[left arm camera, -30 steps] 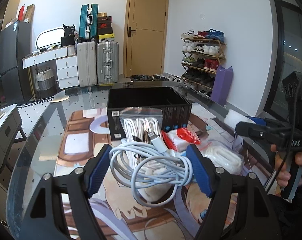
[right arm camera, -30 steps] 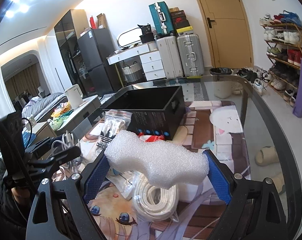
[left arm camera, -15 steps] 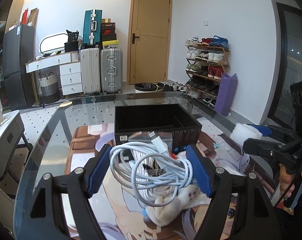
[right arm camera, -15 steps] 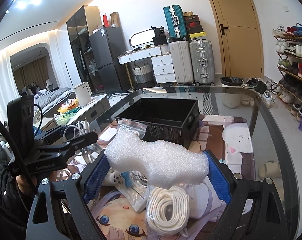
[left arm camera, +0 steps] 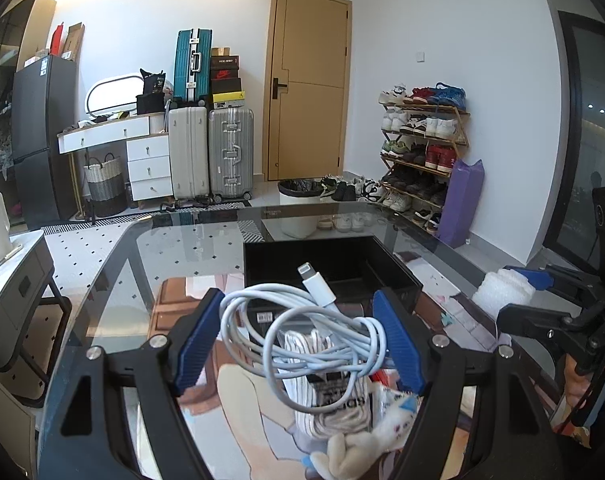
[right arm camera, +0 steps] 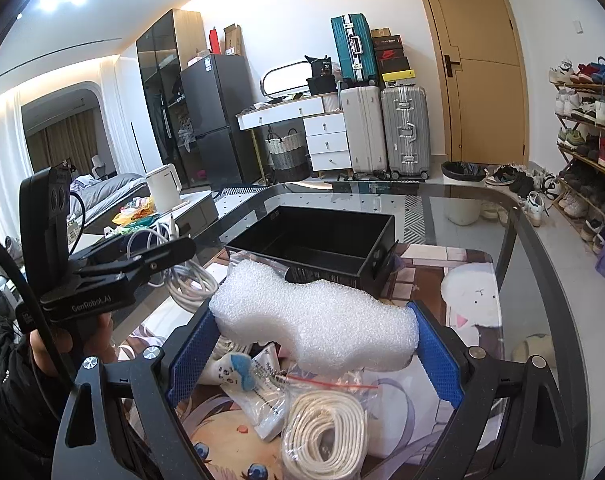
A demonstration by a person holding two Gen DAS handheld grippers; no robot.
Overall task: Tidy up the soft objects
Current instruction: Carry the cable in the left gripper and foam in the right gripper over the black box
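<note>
My left gripper (left arm camera: 298, 344) is shut on a coiled white charging cable (left arm camera: 302, 332) and holds it above the table, short of the open black box (left arm camera: 330, 268). My right gripper (right arm camera: 314, 348) is shut on a white foam piece (right arm camera: 314, 320), also held in the air before the black box (right arm camera: 314, 240). The foam also shows at the right of the left wrist view (left arm camera: 502, 288). Below lie white socks (left arm camera: 330, 396), a small plush toy (left arm camera: 366, 444), and a bagged white rope coil (right arm camera: 326, 432).
The glass table (right arm camera: 542, 280) carries an anime-print mat (right arm camera: 474, 304). A bagged item (right arm camera: 270, 396) lies under the right gripper. Suitcases, a shoe rack, a door and a fridge stand beyond the table.
Both grippers have risen and moved toward the black box with their loads. The bagged cables and red item under the left gripper have dropped from sight; socks and plush now show below.
</note>
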